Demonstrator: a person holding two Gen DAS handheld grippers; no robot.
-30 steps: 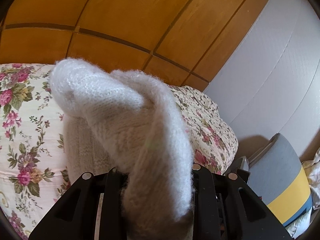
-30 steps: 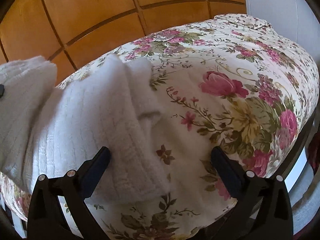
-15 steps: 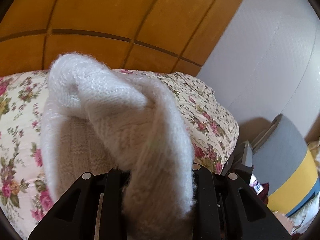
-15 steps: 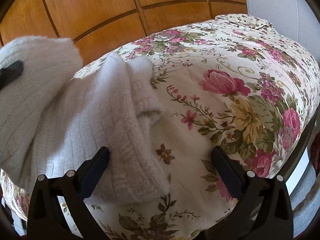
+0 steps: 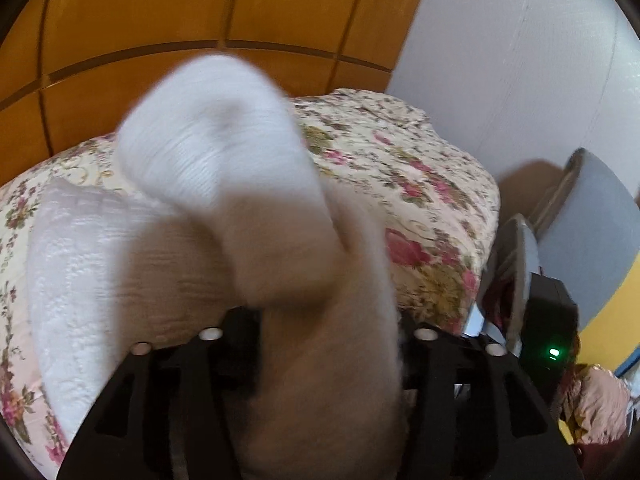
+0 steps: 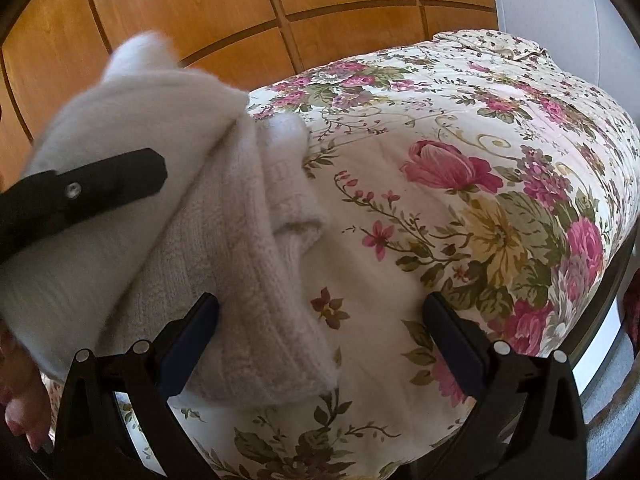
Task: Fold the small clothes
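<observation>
Fluffy white knitted sweater (image 6: 224, 264) on floral bedspread (image 6: 460, 240): soft, light, floppy; best gripped at folded edge. Left gripper (image 5: 328, 344) opening around sleeve; right gripper (image 6: 320, 332) wide, empty.

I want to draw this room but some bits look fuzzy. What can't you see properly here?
- Left wrist view: the fluffy white knitted garment is motion-blurred and hides the left tool's fingertips, whose jaws are opening.
- Left wrist view: the grey and yellow round seat is cut off by the edge.
- Right wrist view: the garment hides part of the floral quilted bedspread.
</observation>
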